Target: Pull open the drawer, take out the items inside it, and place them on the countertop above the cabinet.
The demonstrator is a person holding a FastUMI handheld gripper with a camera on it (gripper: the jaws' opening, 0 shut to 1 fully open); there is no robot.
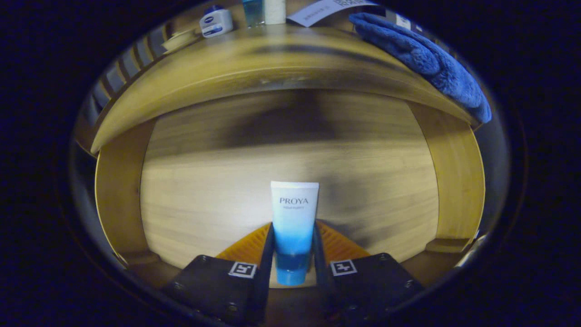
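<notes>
- Two fingers of the gripper are closed on a tube, one pressing each side of its lower body, so the tube stands between them with its flat crimped end pointing to 12 o'clock and its cap end toward 6 o'clock.
- The tube is white at the crimped end and fades to blue toward the cap; it carries printed lettering near the white end.
- Beyond the tube, from 9 o'clock round to 3 o'clock, lies the pale wooden floor of the open drawer, with the drawer's side walls rising at 9 and 3 o'clock.
- Whether the tube touches the drawer floor or is held just clear of it cannot be told.
- At 12 o'clock, past the drawer, the front edge of the wooden countertop curves across above the cabinet.
- On the countertop at about 11 o'clock sits a small white jar with a blue lid.
- Just to the 1 o'clock side of that jar stand a blue-tinted bottle and a white cylinder, close beside each other.
- A white paper sheet lies next to them on the countertop.
- A blue towel lies at 1 to 2 o'clock on the countertop, draping over its front edge.
</notes>
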